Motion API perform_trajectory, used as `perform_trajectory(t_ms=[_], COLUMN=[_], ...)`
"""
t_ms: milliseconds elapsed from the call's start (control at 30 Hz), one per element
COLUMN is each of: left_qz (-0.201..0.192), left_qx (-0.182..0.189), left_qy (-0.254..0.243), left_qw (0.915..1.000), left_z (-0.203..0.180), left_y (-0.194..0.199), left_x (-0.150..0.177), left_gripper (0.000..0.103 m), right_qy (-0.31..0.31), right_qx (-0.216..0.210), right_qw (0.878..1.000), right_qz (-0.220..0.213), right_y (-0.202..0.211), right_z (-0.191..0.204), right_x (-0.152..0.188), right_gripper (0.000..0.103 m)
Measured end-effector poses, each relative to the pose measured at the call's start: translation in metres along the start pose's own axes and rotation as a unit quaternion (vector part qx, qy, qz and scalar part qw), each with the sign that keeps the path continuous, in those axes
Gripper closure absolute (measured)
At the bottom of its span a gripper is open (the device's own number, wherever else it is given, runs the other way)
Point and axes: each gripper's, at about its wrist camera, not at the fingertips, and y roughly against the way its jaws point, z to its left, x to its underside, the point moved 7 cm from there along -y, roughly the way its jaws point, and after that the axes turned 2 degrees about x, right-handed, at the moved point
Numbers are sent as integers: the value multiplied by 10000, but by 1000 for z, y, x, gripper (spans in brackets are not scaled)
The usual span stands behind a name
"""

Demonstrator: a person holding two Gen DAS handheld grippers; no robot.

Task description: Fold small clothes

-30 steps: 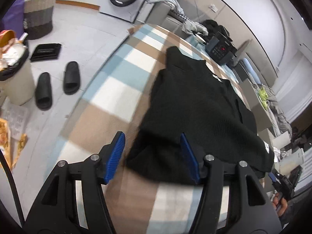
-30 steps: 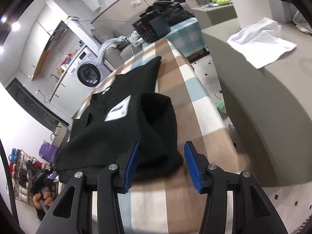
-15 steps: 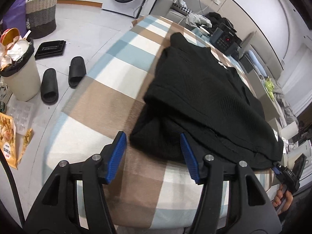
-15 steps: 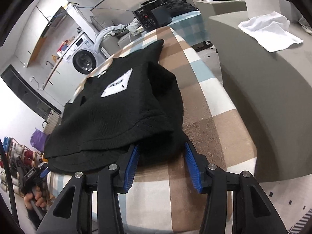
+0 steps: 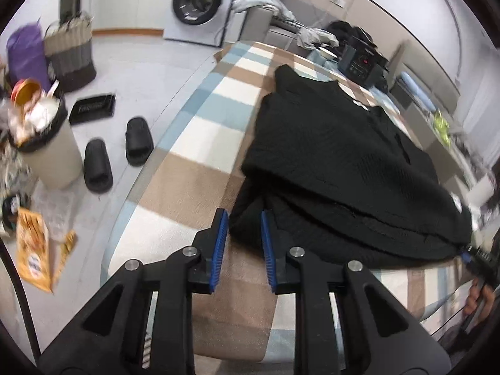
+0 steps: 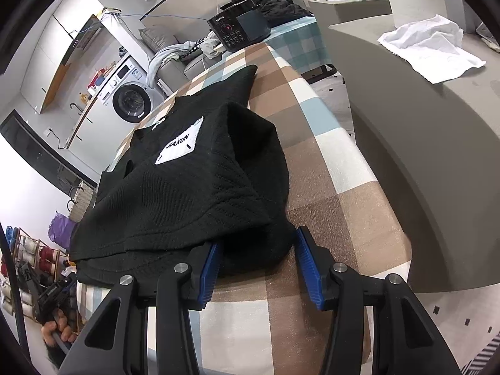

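A black knit top (image 5: 343, 143) with a white label (image 6: 179, 148) lies on the checked tablecloth (image 5: 193, 181), its sides folded inward. My left gripper (image 5: 243, 218) sits at the near left corner of the hem. Its jaws are closing, with the corner of the fabric between the blue pads and a thin gap still showing beside the left pad. My right gripper (image 6: 257, 240) stands open at the near right corner of the black top (image 6: 187, 193), with bunched fabric lying between its pads. Each gripper also shows in the other's view, held by a hand (image 6: 59, 331).
A full waste bin (image 5: 47, 143), black slippers (image 5: 115, 150) and a woven basket (image 5: 70, 56) stand on the floor left of the table. A black appliance (image 6: 237, 28) sits at the table's far end. A grey counter (image 6: 390, 100) with a white cloth (image 6: 431, 50) runs along the right.
Both grippers have come up to the near hem corners of the top. The left jaws have narrowed sharply around the left corner. The right jaws keep their width.
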Motion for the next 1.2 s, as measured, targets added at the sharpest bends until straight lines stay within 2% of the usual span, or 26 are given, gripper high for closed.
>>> perform_trajectory(t_ms=[167,400,567,900,933,967,1200], left_qz=[284,220,192,328,319,266,-313], left_qx=[2,105,-9,-172,-216,-272,81], left_qy=[-426,-215,-212,-722,-771,-786,-327], left_qw=[9987,9995,9996,9967,9963,9962,9989], left_z=[-16,-9,2,-13,-14,-14,-4], left_y=[-17,-17,-11,-25,-26,-25,11], left_x=[4,4,4,8,8,7,-4], left_gripper=[85,85,85,86,89,97,98], right_qy=[10,10,28,4,-5,-10,-23], right_qx=[-24,-16,-30,-11,3,1,40], right_qw=[10000,10000,10000,10000,10000,10000,10000], right_qz=[6,9,9,35,29,33,72], right_y=[1,3,3,4,5,5,3], right_z=[1,1,0,1,1,1,0], right_x=[1,2,2,3,3,3,2], right_gripper=[54,54,54,54,54,54,54])
